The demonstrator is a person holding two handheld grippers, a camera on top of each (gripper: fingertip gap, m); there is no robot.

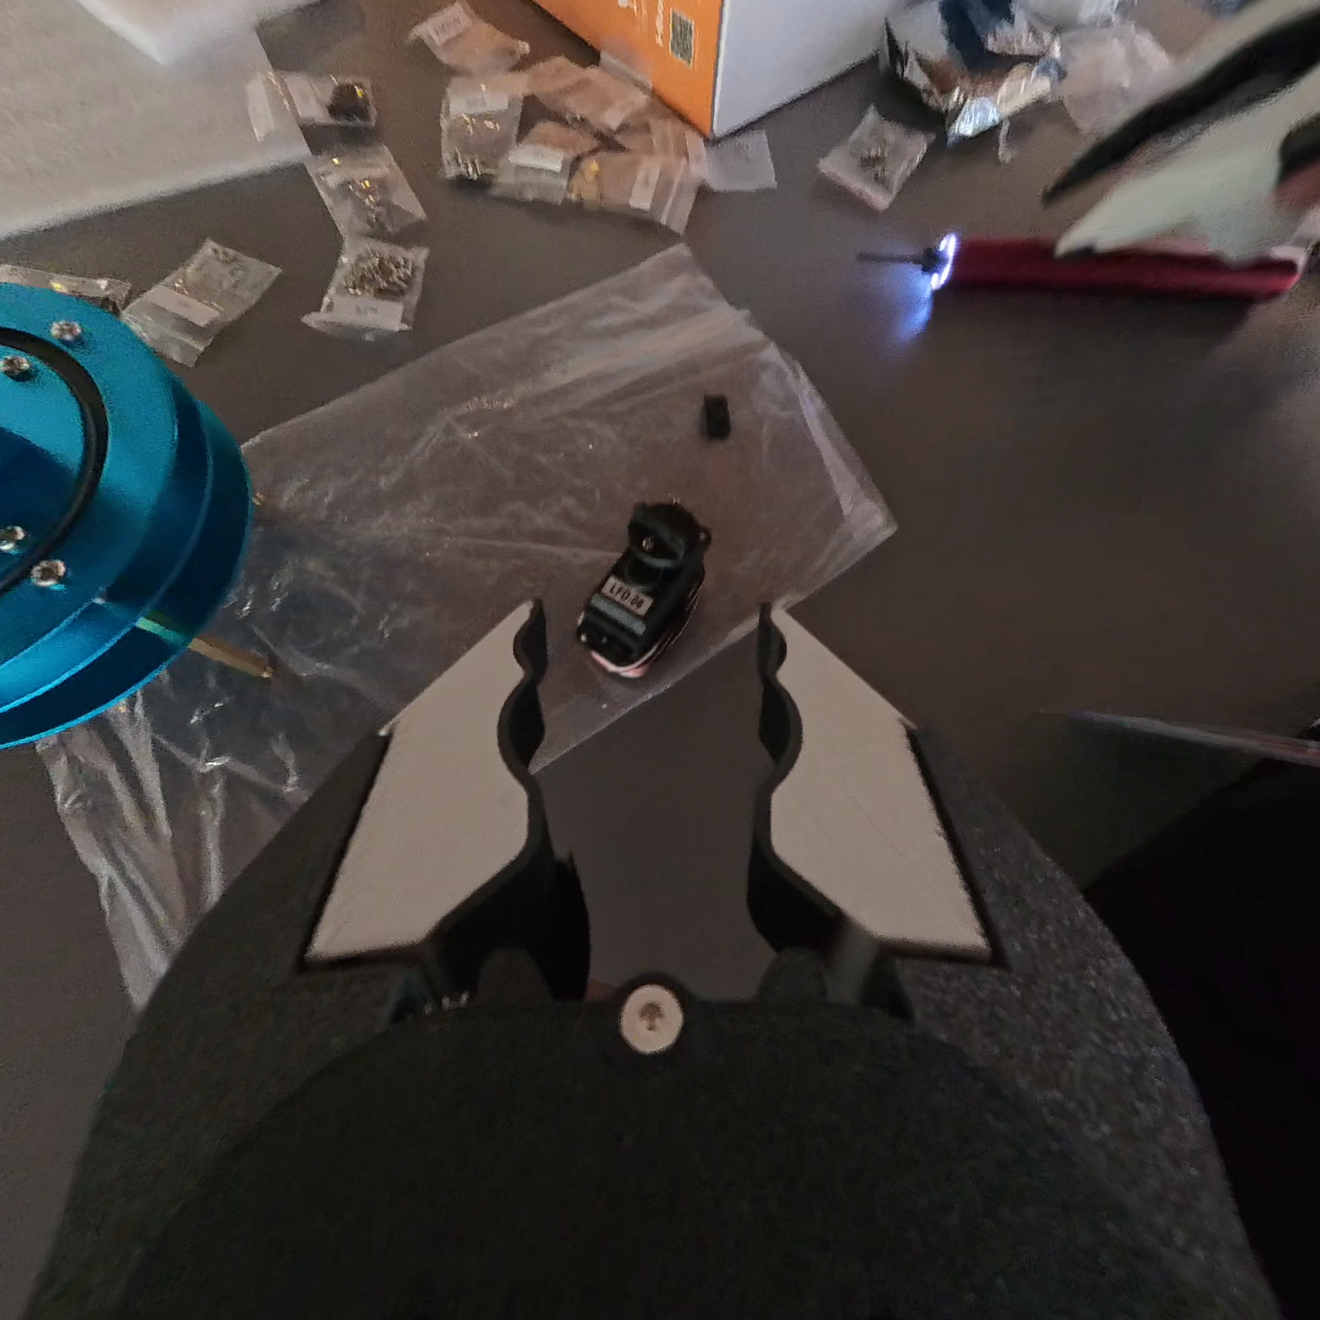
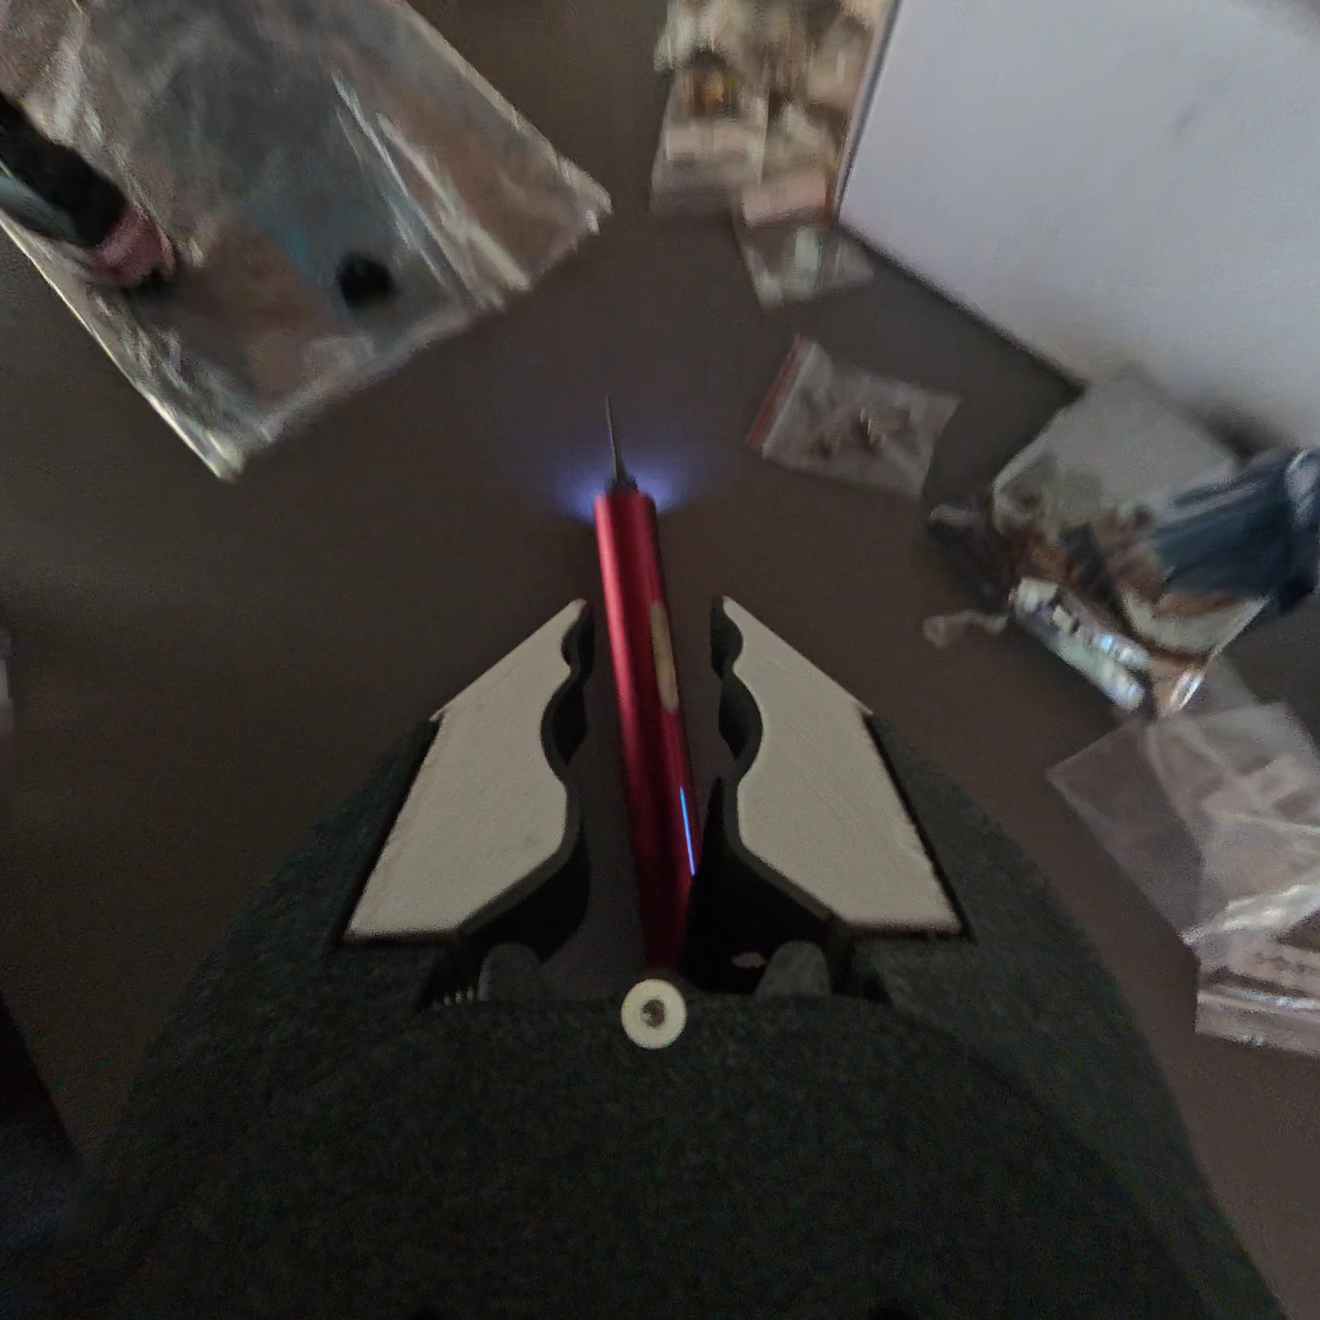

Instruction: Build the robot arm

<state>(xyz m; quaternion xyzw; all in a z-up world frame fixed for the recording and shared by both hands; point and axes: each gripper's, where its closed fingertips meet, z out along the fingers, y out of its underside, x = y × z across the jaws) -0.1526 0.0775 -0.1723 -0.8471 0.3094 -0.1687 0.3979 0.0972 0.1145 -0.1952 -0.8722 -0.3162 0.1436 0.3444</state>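
Note:
My left gripper [image 1: 650, 613] is open and empty. Its fingertips flank the near end of a small black servo [image 1: 643, 571] that lies on a clear plastic bag [image 1: 500, 443]. A small black part [image 1: 714, 416] lies farther on the same bag. My right gripper [image 2: 651, 607] is partly closed around a red electric screwdriver [image 2: 643, 678] whose tip light is on. The screwdriver runs between the fingers at a slant, with gaps at the fingertips. In the left wrist view the right gripper [image 1: 1200, 164] is blurred above the screwdriver [image 1: 1114, 268].
A blue metal ring with screws [image 1: 107, 514] sits at the left on the plastic. Several small bags of screws [image 1: 371, 286] and an orange and white box [image 1: 714, 50] lie at the back. In the right wrist view, more bags [image 2: 850, 421] and crumpled wrappers [image 2: 1114, 571] lie to the right. About 25 cm separates my left fingertips from my right.

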